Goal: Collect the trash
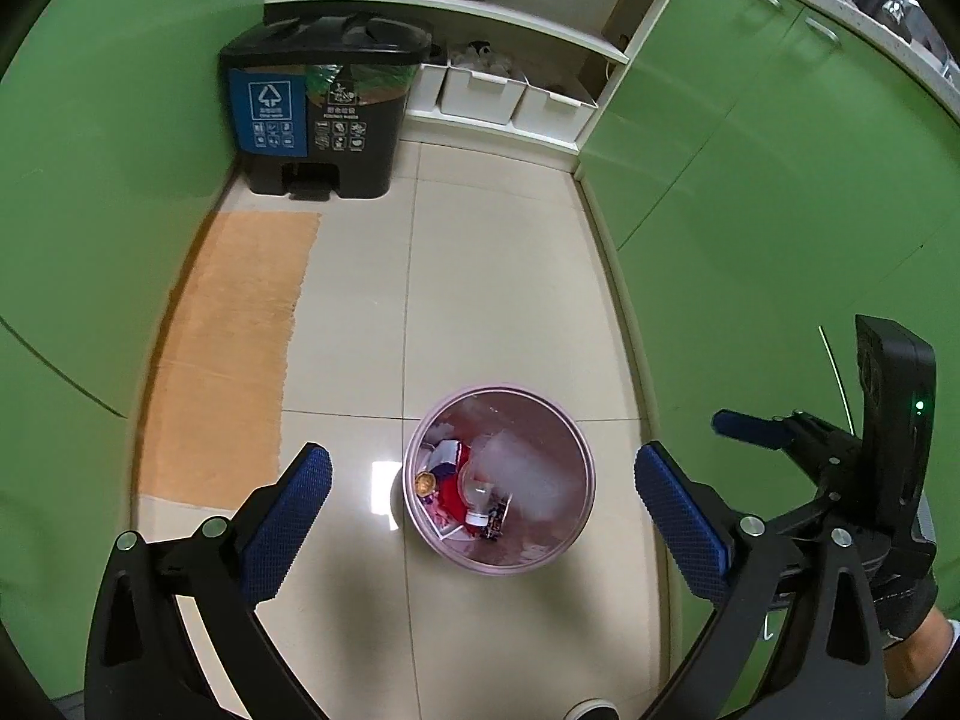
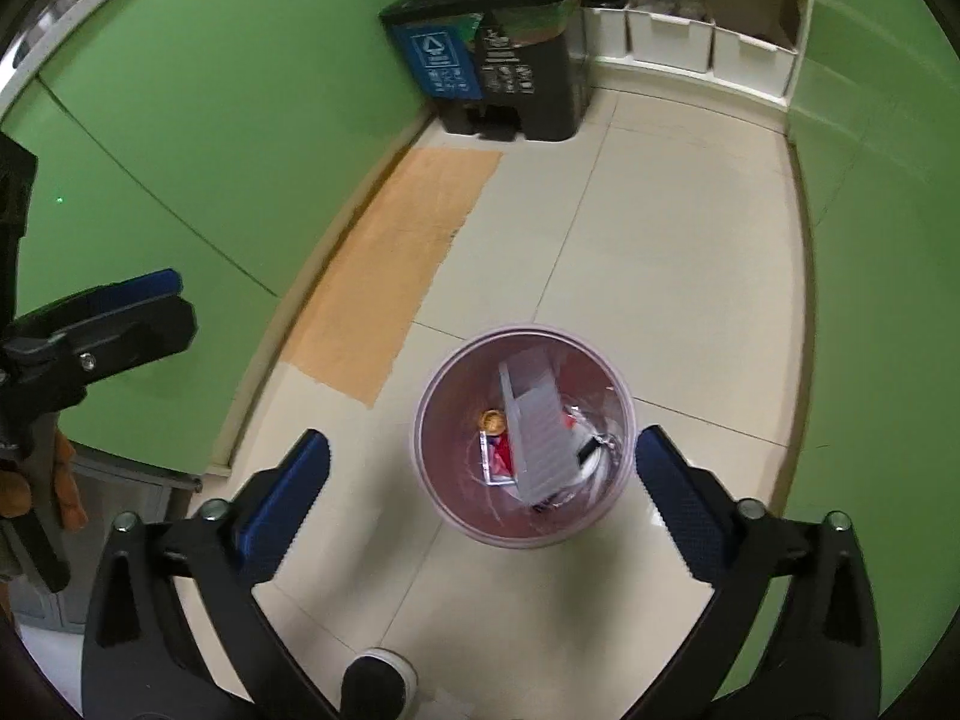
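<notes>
A small pink waste bin (image 1: 579, 468) stands on the tiled floor, below and between my grippers. It holds trash: a clear plastic tray (image 2: 534, 420), a clear bottle (image 1: 477, 489), red wrappers and a small gold round item (image 1: 425, 483). My left gripper (image 1: 483, 492) is open and empty above the bin. My right gripper (image 2: 483, 480) is open and empty above the bin (image 2: 432, 420) too; it also shows at the right of the left wrist view (image 1: 756, 429).
A black two-compartment pedal bin (image 1: 324, 108) stands against the far wall, also in the right wrist view (image 2: 498, 42). White storage boxes (image 1: 486, 93) sit under shelves beside it. Green cabinet doors (image 1: 780, 180) line both sides. An orange mat (image 1: 234, 348) lies on the floor's left.
</notes>
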### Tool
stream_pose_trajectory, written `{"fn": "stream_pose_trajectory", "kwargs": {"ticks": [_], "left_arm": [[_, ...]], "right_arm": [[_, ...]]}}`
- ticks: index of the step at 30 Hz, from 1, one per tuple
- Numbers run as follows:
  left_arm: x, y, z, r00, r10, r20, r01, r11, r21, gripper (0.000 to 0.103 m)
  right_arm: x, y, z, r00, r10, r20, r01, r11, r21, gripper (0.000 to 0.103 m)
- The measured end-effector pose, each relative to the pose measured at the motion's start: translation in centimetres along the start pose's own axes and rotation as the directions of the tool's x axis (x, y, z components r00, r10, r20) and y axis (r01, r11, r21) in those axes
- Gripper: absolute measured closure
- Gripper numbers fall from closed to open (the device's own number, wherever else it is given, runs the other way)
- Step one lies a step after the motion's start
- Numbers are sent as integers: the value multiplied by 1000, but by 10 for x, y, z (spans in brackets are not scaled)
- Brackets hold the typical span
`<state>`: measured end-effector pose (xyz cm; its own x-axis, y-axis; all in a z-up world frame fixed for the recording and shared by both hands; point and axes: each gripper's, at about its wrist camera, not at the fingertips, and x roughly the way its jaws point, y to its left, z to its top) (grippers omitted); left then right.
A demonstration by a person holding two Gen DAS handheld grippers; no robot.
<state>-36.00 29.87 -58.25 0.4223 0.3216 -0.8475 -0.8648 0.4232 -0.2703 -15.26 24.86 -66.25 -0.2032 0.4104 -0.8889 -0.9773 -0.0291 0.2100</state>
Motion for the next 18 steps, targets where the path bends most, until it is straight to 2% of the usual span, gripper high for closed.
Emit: {"fn": "stream_pose_trajectory", "kwargs": {"ticks": [4,8,13,18], "left_arm": [[-13,-12,1,1000,1,-9,-1,1000,-1,6],[-47,-36,9,999,-19,-27,19,1000,11,6],[-112,-78,23,998,-54,-40,55,998,33,6],[-206,-141,51,996,-75,-39,79,991,108,6]], "right_arm": [[-24,-6,-4,1000,-22,3,22,999,37,3],[-74,-3,-3,999,-33,11,32,997,67,3],[-179,5,6,998,-51,47,46,992,116,3],[-306,10,13,992,-89,95,71,982,177,3]]}}
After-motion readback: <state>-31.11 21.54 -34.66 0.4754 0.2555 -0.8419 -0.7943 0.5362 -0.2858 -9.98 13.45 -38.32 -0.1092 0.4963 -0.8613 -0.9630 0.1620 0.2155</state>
